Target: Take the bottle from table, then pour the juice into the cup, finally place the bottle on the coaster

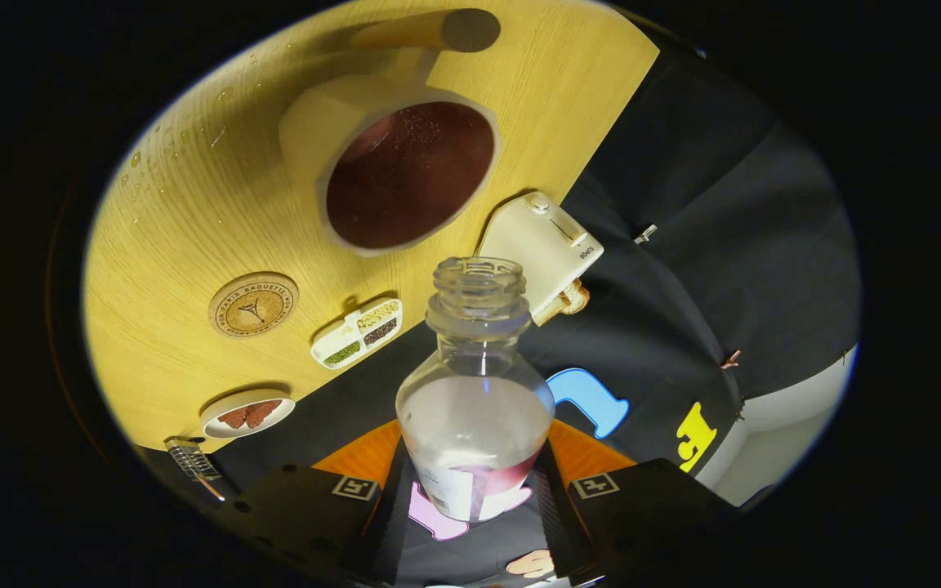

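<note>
One bottle [474, 392] clamped in the gripper [474, 498], one cup [393, 163], one coaster [253, 305].

My 1 camera rides on my gripper [474, 490], looking forward along its 2 fingers, rolled sideways, close behind the bottle [474, 408], down across the wooden table [193, 204] toward the booth wall [683, 245].

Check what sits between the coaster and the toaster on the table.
In the gripper view, a small divided dish of seeds lies between the coaster and the toaster. The gripper is shut on the bottle.
</note>
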